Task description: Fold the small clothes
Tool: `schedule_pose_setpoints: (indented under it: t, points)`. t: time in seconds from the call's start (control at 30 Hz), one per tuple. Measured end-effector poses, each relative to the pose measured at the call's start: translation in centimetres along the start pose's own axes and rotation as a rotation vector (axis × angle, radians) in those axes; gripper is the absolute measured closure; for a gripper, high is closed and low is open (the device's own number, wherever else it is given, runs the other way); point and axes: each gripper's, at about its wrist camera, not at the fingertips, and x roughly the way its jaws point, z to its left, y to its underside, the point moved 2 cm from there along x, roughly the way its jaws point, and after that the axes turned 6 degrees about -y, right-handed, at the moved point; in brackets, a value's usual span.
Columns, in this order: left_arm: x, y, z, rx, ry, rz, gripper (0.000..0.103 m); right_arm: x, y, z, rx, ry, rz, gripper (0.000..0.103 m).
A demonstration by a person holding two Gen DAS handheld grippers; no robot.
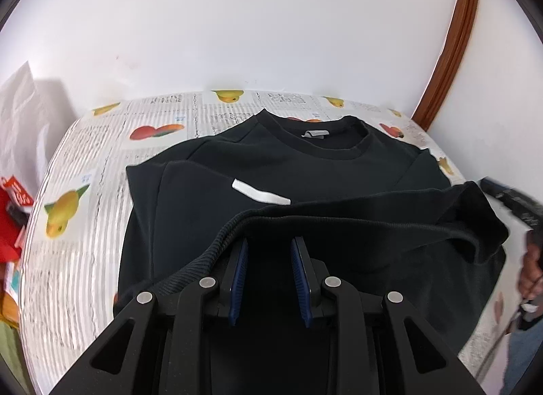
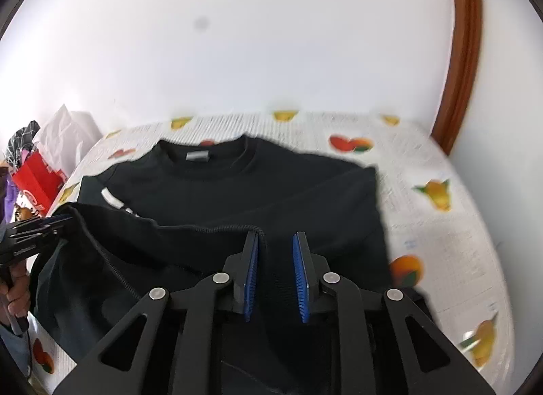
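A black sweatshirt (image 1: 305, 164) lies flat on the fruit-print table cover (image 1: 78, 259), collar toward the wall, with a white stripe (image 1: 261, 194) on its chest. Its ribbed bottom hem (image 1: 217, 249) is lifted and folded up toward the collar. My left gripper (image 1: 269, 242) is shut on that hem, which drapes over its left finger; in the right wrist view this gripper (image 2: 51, 221) holds the raised corner at the left. My right gripper (image 2: 276, 233) stands open. The hem's end (image 2: 256, 227) rests against its left fingertip and dark cloth lies below the gap.
A red box (image 2: 34, 177) and a white bag (image 2: 64, 137) stand past the table's left end. A white wall runs close behind the table, with a brown door frame (image 2: 465, 72) at the right. A person's hand (image 1: 531, 269) grips the right tool's handle.
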Motion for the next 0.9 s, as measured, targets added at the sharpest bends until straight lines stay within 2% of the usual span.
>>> schedule_pose_setpoints:
  t: [0.1,0.2,0.27,0.33,0.47,0.53,0.6,0.67,0.9]
  points:
    - [1.4,-0.3,-0.3,0.003,-0.022,0.016,0.077,-1.9,0.0,-0.8,-0.019,0.037,-0.035,0.076]
    - [1.4,-0.6,-0.6,-0.001,-0.016,0.009,0.077,-3.6,1.1,-2.5,-0.01,0.074,-0.027,0.075]
    - [0.7,-0.7,-0.8,-0.01,0.007,-0.01,0.076,-3.9,2.2,-3.6,-0.002,0.088,-0.002,0.075]
    - [-0.1,-0.6,-0.8,-0.017,0.016,-0.016,0.069,-4.1,3.5,-4.3,0.003,0.084,0.025,0.075]
    - [-2.1,0.1,-0.3,-0.021,0.023,-0.04,0.066,-4.2,7.3,-4.7,0.004,0.064,0.09,0.075]
    - [-2.9,0.9,0.2,-0.031,0.022,-0.032,0.064,-4.3,8.7,-4.6,0.015,0.028,0.105,0.075]
    - [-3.6,1.8,0.5,-0.02,0.032,-0.021,0.064,-4.1,9.8,-4.3,0.046,-0.045,0.121,0.075]
    - [-4.0,3.0,0.7,0.001,0.013,-0.005,0.064,-3.5,10.3,-3.6,0.063,-0.099,0.126,0.075]
    - [-5.3,6.2,3.4,-0.061,-0.051,0.04,0.063,0.8,8.4,-1.2,0.11,-0.209,0.127,0.075]
